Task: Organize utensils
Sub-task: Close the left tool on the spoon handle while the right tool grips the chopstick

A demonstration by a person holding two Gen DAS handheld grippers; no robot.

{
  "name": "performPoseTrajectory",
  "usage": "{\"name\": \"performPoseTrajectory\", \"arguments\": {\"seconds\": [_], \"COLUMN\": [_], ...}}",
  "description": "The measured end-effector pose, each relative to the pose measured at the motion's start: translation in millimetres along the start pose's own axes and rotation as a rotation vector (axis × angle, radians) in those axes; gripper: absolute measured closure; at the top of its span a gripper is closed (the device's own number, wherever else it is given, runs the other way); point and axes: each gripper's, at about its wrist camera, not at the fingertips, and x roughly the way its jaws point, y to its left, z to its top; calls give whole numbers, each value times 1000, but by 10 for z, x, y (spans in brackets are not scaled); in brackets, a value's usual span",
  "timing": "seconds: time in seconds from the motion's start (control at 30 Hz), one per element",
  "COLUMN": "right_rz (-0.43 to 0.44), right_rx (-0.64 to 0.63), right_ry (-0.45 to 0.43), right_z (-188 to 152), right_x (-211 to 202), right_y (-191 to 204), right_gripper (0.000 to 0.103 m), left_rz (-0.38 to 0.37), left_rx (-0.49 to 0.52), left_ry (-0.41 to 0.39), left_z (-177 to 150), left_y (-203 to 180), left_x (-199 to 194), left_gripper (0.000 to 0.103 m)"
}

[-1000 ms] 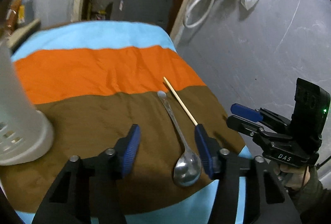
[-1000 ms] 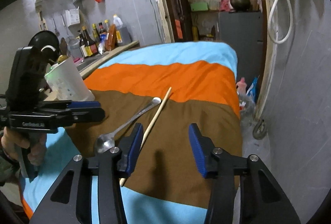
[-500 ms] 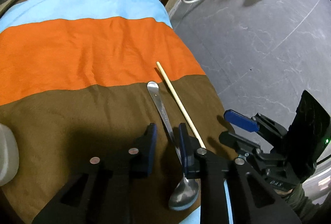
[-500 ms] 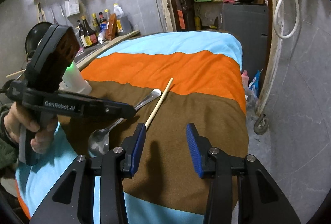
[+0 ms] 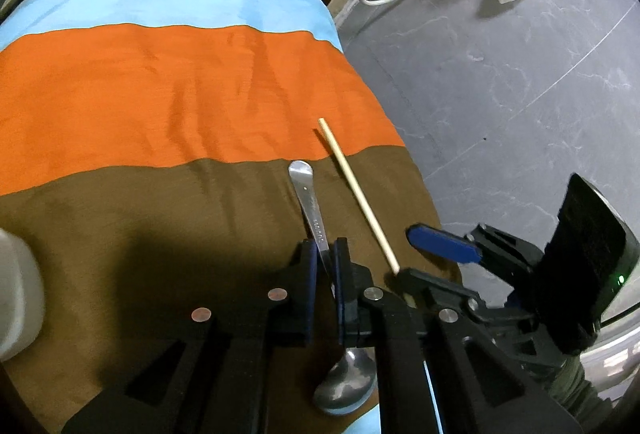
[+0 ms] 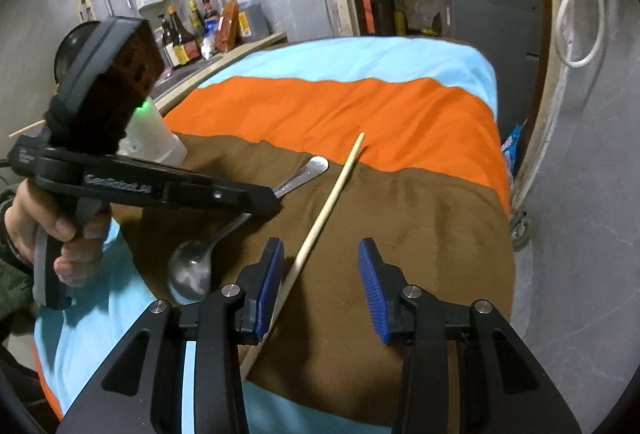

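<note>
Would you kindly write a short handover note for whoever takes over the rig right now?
Left gripper: shut on the spoon handle; the spoon lies on the brown band of the cloth.
Right gripper: open, with the chopstick lying between its fingers near the left one, not gripped.
White holder: stands at the cloth's left side.
Done: spoon gripped.
Left: lift the spoon, grip the chopstick, probably put both into the holder.

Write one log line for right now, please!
left gripper: shut on shiny metal spoon | right gripper: open around thin wooden chopstick
</note>
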Motion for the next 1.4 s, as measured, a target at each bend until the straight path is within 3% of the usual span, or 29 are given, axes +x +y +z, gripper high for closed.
{"name": "performPoseTrajectory", "arguments": {"seconds": [0.3,0.6,0.87,1.1,1.4], "right_rz": [-68,31,56,135,168], "right_rx": [-75,-11,107,239,143], "right_ry": [89,196,199,68,-290], "right_z": [281,550,574,355,187], "right_x": [308,524,498,277,-370], "right_y": [60,-159,-306,-391,36], "right_gripper": [79,80,98,100,100], "left_rz": [29,5,-35,-62,-49], "left_rx": [0,-12,-59,-32,104], "left_ry": [-13,47,90,-45,-346], "left_z": [-110,-28,34,-163,-551], "left_y": [106,110,188,104,-211], "left_x": [-184,-75,-3,-225,-838], "left_gripper": [97,94,96,101,103]}}
